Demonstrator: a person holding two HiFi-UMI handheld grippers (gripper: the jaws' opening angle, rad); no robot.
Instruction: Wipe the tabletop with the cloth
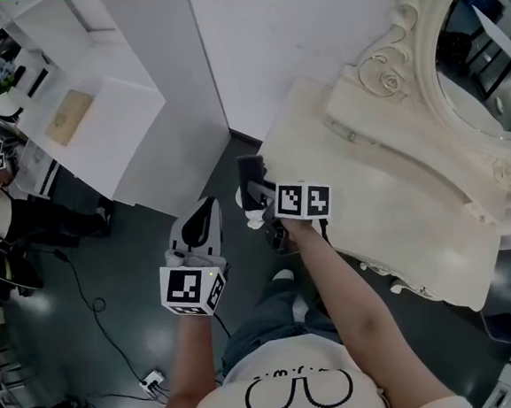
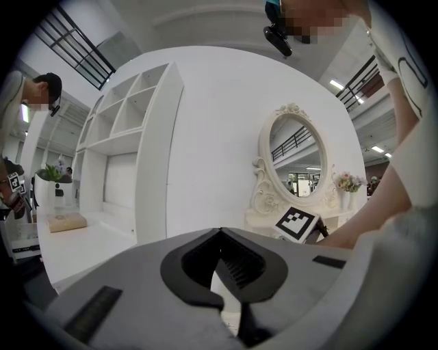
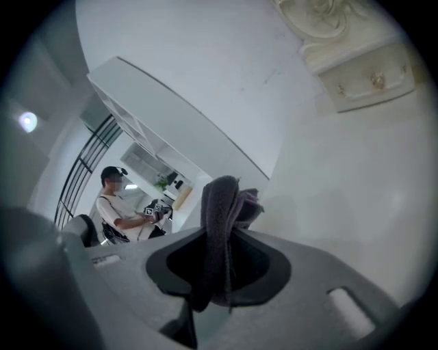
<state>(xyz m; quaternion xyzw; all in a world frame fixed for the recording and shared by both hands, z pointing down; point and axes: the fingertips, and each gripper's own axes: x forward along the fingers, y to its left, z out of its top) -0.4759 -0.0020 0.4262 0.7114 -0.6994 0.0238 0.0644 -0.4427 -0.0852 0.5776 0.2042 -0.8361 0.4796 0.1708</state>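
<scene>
The cloth (image 3: 220, 198) was pinched in the right gripper (image 3: 220, 236). Its jaws were closed to a narrow gap on a bunched fold, and a short dark tuft stood out past the tips. The gripper was at the outer corner of the tabletop (image 1: 398, 204), at the end farthest from the mirror (image 1: 482, 46). No view showed whether the cloth was touching the tabletop or hanging just above it.

The left gripper (image 2: 220, 232) was off the tabletop, beside its edge, with its jaws closed together on nothing.

The cloth looked soft, light and limp, with a nap like towelling. It would likely fold and drag under pressure rather than slide stiffly. Held by one gathered fold, only a small wad was free to meet the tabletop. A grip nearer one edge would probably leave more cloth hanging loose to spread flat.

The tabletop looked smooth and painted, so the cloth should glide over it. The carved trim near the mirror could snag the loose end. A firm pinch seemed necessary, since a thin fold could slip out during a wiping stroke.
</scene>
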